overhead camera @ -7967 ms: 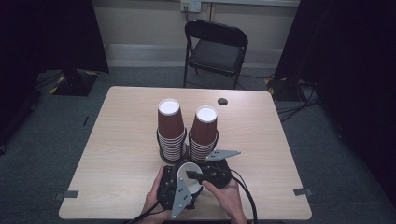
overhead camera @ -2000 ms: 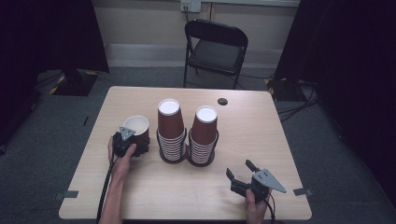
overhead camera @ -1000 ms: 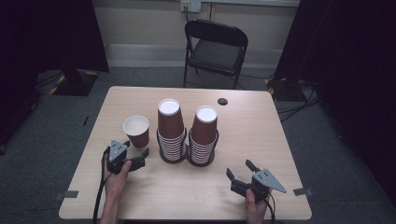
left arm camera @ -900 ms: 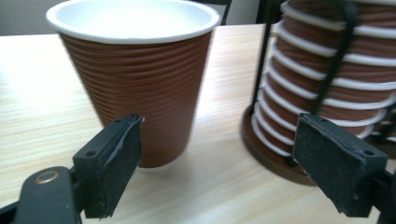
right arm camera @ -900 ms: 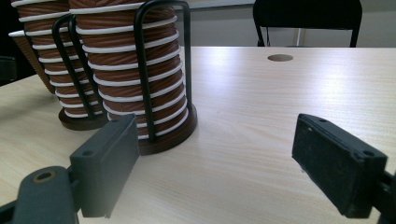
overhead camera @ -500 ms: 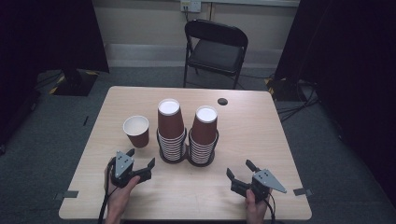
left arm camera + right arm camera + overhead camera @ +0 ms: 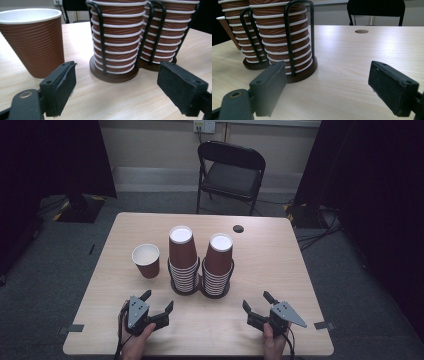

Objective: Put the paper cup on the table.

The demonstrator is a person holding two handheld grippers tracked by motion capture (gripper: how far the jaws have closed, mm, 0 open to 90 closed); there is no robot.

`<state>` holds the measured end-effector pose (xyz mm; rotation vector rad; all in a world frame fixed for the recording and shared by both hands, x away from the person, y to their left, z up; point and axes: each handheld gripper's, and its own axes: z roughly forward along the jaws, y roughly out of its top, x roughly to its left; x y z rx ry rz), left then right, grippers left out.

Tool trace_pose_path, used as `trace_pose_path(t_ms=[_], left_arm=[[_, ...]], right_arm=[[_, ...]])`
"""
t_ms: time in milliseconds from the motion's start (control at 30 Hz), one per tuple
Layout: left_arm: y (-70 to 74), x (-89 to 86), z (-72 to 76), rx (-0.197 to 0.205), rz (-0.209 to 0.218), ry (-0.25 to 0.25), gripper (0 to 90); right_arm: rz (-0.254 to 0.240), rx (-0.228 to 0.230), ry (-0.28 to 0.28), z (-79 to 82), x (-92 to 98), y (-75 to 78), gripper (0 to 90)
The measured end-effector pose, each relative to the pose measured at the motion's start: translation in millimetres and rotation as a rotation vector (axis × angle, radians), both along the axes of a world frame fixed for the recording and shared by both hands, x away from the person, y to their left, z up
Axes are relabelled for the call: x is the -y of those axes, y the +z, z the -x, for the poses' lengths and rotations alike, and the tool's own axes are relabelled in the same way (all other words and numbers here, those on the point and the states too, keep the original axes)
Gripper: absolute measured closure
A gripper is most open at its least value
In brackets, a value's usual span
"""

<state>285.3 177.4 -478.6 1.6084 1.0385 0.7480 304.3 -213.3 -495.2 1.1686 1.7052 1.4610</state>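
Centrally, two cup stacks (image 7: 200, 262) stand in a black wire holder (image 7: 201, 289); a single ribbed paper cup (image 7: 146, 260) sits upright left of centre. Left gripper (image 7: 157, 302) and right gripper (image 7: 255, 300), lower frame, gape empty. Next grasp should probably close gently around a cup.

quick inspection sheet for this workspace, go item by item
surface: light wood table, bare at its far end, one round hole near the far edge
job's things: single brown paper cup upright, standing apart to the left of two stacks of cups in a black wire holder
clutter: nothing seen
grippers: left gripper and right gripper both near the front edge, jaws open, holding nothing
cables: one trails from the left gripper off the front edge; more on the floor right of the table
surroundings: black folding chair behind the table, grey carpet, dark curtains at both sides
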Motion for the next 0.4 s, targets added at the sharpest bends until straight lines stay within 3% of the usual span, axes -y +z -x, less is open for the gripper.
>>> trace_pose_path(t_ms=[33,100,200,267,400], left_arm=[[-0.9,1.3,0.6,0.007,-0.006,0.003,15.4],[-3.7,3.8,1.4,0.005,0.020,-0.012,15.3],[-11.1,9.4,2.2,0.022,-0.020,0.009,15.3],[-16.8,10.6,2.7,0.012,-0.025,0.007,15.3],[-17.4,11.2,6.4,0.040,-0.011,0.037,15.5]], right_arm=[[0.000,-0.001,0.000,-0.1,0.0,0.0,14.1],[0.000,0.003,-0.001,-0.1,0.0,-0.1,14.1],[0.001,-0.001,0.000,0.0,-0.1,0.0,14.1],[0.003,0.001,0.000,-0.1,-0.3,0.0,14.1],[0.007,-0.005,-0.001,-0.8,-0.8,0.1,14.1]])
